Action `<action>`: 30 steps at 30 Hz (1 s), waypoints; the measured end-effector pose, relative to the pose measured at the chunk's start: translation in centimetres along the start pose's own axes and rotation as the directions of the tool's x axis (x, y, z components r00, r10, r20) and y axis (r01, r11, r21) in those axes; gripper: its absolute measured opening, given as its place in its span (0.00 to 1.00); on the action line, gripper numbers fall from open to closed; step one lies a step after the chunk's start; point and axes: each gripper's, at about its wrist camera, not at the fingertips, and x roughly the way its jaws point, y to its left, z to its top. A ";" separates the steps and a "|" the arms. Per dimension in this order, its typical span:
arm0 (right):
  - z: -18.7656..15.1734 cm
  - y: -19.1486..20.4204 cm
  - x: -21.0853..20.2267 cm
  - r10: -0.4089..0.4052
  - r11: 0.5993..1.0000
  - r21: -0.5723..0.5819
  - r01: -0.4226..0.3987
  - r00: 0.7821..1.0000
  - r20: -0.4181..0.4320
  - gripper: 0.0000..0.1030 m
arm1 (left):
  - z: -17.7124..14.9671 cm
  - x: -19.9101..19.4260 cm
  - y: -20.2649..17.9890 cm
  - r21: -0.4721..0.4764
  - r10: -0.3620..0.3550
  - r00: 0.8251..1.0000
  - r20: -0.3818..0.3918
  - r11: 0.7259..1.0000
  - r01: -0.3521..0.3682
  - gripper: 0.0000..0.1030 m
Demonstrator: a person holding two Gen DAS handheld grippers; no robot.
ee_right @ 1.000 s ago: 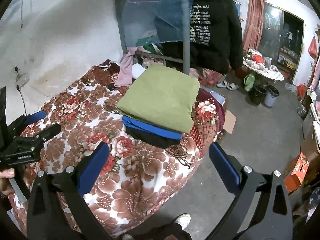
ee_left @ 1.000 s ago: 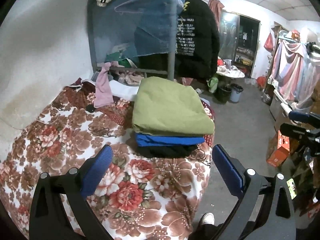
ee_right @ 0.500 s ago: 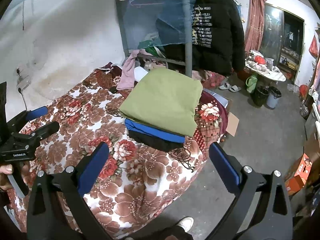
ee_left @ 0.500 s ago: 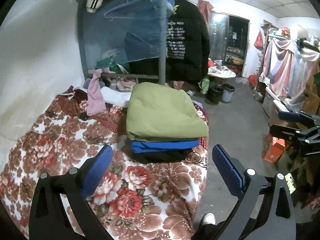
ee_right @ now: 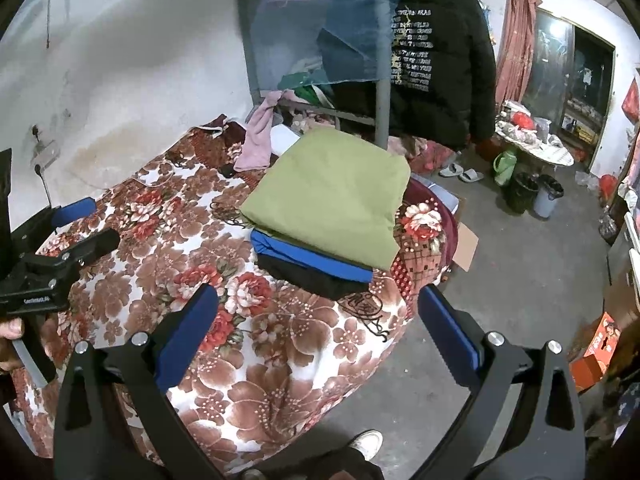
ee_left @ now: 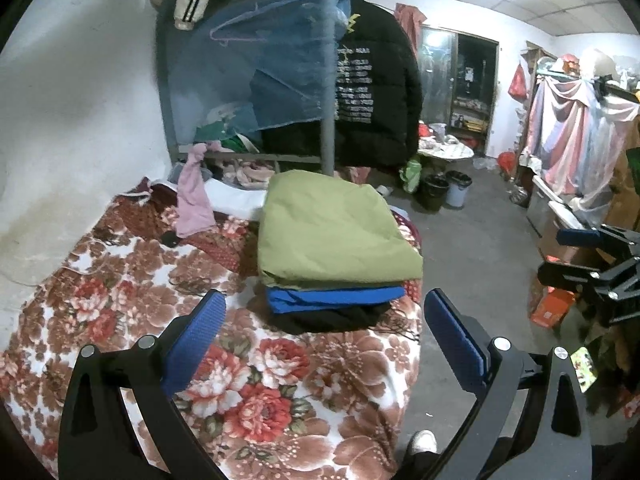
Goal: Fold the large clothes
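Green garment (ee_left: 332, 228) lies folded flat atop blue garment (ee_left: 336, 298) and black garment (ee_left: 332, 320).

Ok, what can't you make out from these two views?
- Black garment, both views: mostly covered by the blue garment and green garment.
- Printed words on the black jacket: too small to read.
- Bed's near end, both views: hidden by the left gripper and right gripper.
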 end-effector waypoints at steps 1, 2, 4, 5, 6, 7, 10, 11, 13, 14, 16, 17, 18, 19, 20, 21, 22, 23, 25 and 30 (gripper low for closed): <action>0.0 0.0 0.1 0.003 1.000 -0.002 -0.003 1.000 0.000 0.95 | 0.1 0.1 0.1 -0.007 0.004 1.000 0.001 1.000 -0.004 0.95; 0.1 0.0 0.2 0.003 1.000 -0.005 -0.003 1.000 -0.001 0.95 | 0.2 0.1 0.2 -0.016 0.009 1.000 0.001 1.000 -0.009 0.95; 0.2 0.0 0.5 0.005 1.000 -0.012 -0.005 1.000 -0.007 0.95 | 0.4 0.3 0.2 -0.019 0.020 1.000 0.003 1.000 -0.020 0.95; 0.2 -0.1 0.6 0.005 1.000 -0.011 -0.005 1.000 -0.009 0.95 | 0.5 0.3 0.1 -0.014 0.024 1.000 0.003 1.000 -0.024 0.95; 0.3 -0.2 0.7 0.006 1.000 -0.008 -0.006 1.000 -0.011 0.95 | 0.6 0.4 0.0 -0.009 0.026 1.000 0.002 1.000 -0.026 0.95; 0.3 -0.4 0.8 0.010 1.000 -0.003 -0.010 1.000 -0.013 0.95 | 0.7 0.5 0.0 -0.007 0.035 0.999 0.001 0.999 -0.035 0.95; 0.4 -0.6 1.2 0.019 1.000 0.006 -0.018 1.000 -0.015 0.95 | 0.7 0.9 0.3 -0.018 0.062 0.998 -0.007 0.998 -0.062 0.95; 0.3 -0.6 1.3 0.020 1.000 0.008 -0.020 1.000 -0.017 0.95 | 0.8 1.0 0.5 -0.021 0.065 0.998 -0.010 0.998 -0.065 0.95; 0.3 -0.7 1.4 0.023 1.000 0.012 -0.023 1.000 -0.020 0.95 | 0.7 1.2 0.5 -0.013 0.072 0.997 -0.015 0.997 -0.072 0.95; 0.3 -0.7 1.6 0.026 1.000 0.013 -0.026 0.999 -0.021 0.95 | 0.7 1.3 0.5 -0.008 0.073 0.997 -0.016 0.997 -0.073 0.95; 0.5 -0.7 1.8 0.027 1.000 0.010 -0.027 0.999 -0.021 0.95 | 0.8 1.3 0.6 -0.008 0.072 0.997 -0.015 0.997 -0.072 0.95; 0.4 -0.7 1.8 0.026 1.000 0.010 -0.026 0.999 -0.022 0.95 | 0.8 1.3 0.7 -0.009 0.069 0.998 -0.014 0.998 -0.069 0.95; 0.3 -0.7 1.6 0.025 1.000 0.012 -0.024 0.999 -0.023 0.95 | 0.9 1.4 0.7 -0.010 0.067 0.998 -0.015 0.998 -0.067 0.95; 0.4 -0.7 1.7 0.025 1.000 0.013 -0.024 0.999 -0.022 0.95 | 0.9 1.5 0.6 -0.008 0.068 0.998 -0.016 0.998 -0.068 0.95; 0.5 -0.8 1.8 0.026 1.000 0.014 -0.025 0.999 -0.022 0.95 | 1.0 1.4 0.6 -0.005 0.066 0.998 -0.016 0.998 -0.066 0.95; 0.5 -0.7 1.8 0.025 1.000 0.014 -0.025 0.999 -0.023 0.95 | 1.0 1.4 0.5 -0.001 0.061 0.998 -0.012 0.998 -0.061 0.95; 0.5 -0.8 1.9 0.024 1.000 0.014 -0.024 0.999 -0.024 0.95 | 1.1 1.4 0.4 0.007 0.062 0.998 -0.006 0.998 -0.062 0.95; 0.8 -0.9 2.3 0.025 1.000 0.012 -0.025 0.999 -0.025 0.95 | 1.2 1.4 0.3 0.015 0.063 0.998 -0.001 0.998 -0.063 0.95; 1.0 -1.0 2.7 0.025 1.000 0.014 -0.024 0.999 -0.031 0.95 | 1.2 1.5 0.1 0.017 0.055 0.998 0.000 0.998 -0.055 0.95; 1.4 -1.3 3.3 0.024 1.000 0.011 -0.024 0.999 -0.038 0.95 | 1.3 2.1 -0.2 0.031 0.033 0.999 -0.010 0.999 -0.033 0.95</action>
